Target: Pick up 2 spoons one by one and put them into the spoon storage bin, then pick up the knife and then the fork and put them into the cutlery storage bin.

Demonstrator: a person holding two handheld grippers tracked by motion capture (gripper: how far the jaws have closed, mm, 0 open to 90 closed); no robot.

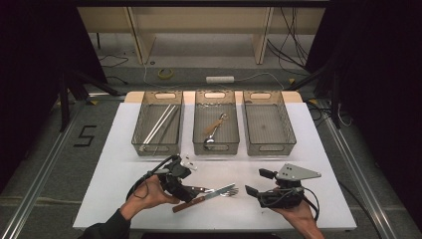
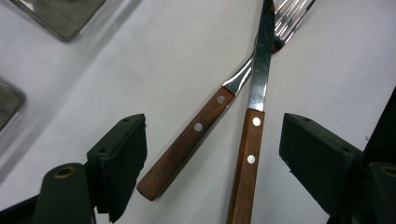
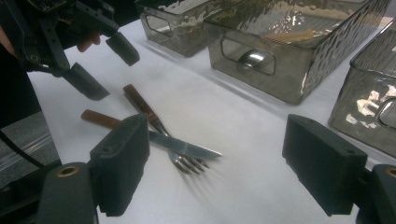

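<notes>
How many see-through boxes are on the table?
3, in a row at the far side of the white table: the left clear plastic box with long thin sticks, the middle clear plastic box with a spoon, and the right clear plastic box, which looks empty.

White table (image 1: 124, 149) w/ three clear bins (image 1: 216, 128) in a row at back; knife (image 1: 199, 199) & fork (image 1: 225, 191) crossed near front.
</notes>
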